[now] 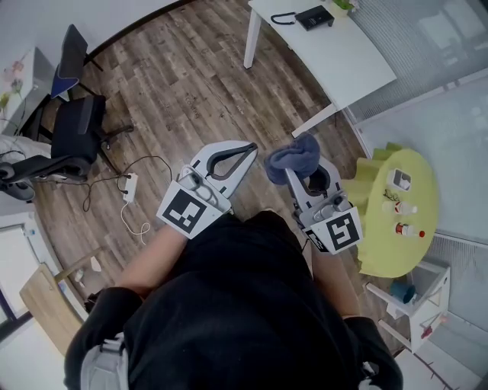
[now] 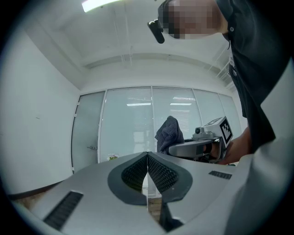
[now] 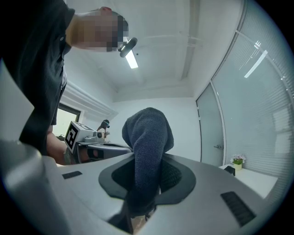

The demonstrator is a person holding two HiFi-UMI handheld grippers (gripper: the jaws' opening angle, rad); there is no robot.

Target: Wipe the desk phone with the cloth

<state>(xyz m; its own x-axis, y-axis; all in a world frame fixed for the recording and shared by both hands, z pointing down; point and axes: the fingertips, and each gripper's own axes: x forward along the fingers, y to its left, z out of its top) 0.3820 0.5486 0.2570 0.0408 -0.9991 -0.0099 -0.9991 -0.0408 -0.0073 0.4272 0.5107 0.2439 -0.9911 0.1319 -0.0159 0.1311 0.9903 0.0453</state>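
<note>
The black desk phone (image 1: 313,17) lies on a white desk (image 1: 358,61) far off at the top of the head view. Both grippers are held up in front of the person's body, well away from it. My right gripper (image 1: 294,172) is shut on a blue-grey cloth (image 1: 293,155), which bunches above its jaws; in the right gripper view the cloth (image 3: 148,142) fills the gap between them. My left gripper (image 1: 251,149) is shut with nothing in it, its pads (image 2: 158,172) meeting at a thin line. From the left gripper view the cloth (image 2: 167,133) shows to the right.
A round yellow table (image 1: 404,244) with small bottles stands at the right, a white shelf (image 1: 415,301) below it. A black office chair (image 1: 72,126) and a power strip (image 1: 130,187) with cables sit on the wooden floor at left. Glass walls surround the room.
</note>
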